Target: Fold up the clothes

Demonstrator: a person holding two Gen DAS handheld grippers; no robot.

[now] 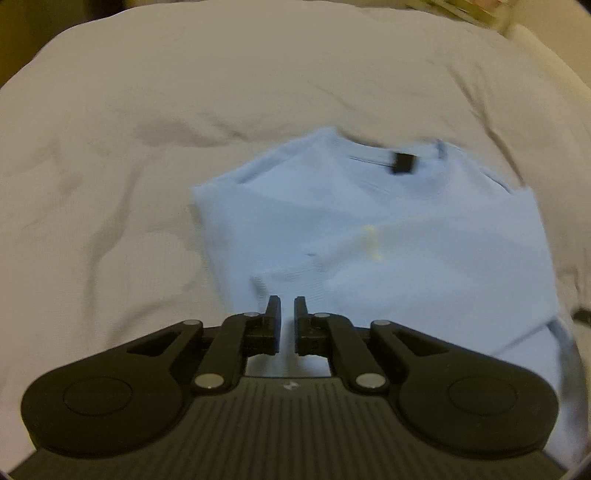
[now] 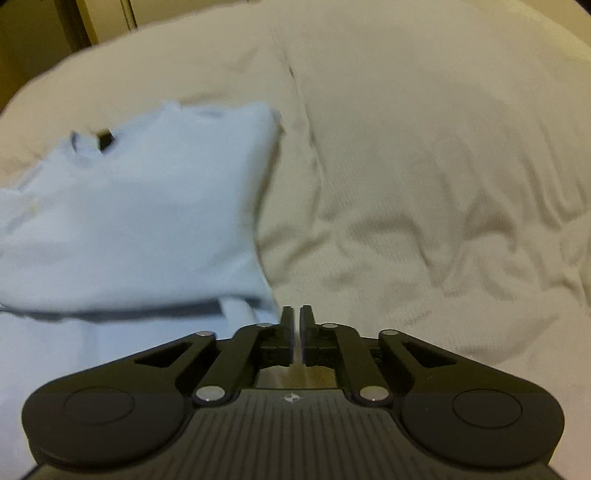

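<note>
A light blue T-shirt point(image 1: 369, 221) lies partly folded on a cream duvet point(image 1: 147, 110), collar at the far side with a black neck label point(image 1: 402, 162). My left gripper point(image 1: 287, 306) hovers over the shirt's near left edge, its jaws parted by a narrow gap with nothing pinched between them. In the right wrist view the T-shirt point(image 2: 129, 203) fills the left half, one folded layer lying over another. My right gripper point(image 2: 295, 314) sits just off the shirt's near right edge, over the duvet point(image 2: 443, 184). Its jaws are a thin slit apart and hold nothing.
The wrinkled duvet spreads wide around the shirt, with a long seam point(image 2: 303, 110) running away from me. Dark wooden furniture point(image 2: 37, 29) stands past the bed's far left edge, and blurred objects point(image 1: 461, 11) lie beyond its far right.
</note>
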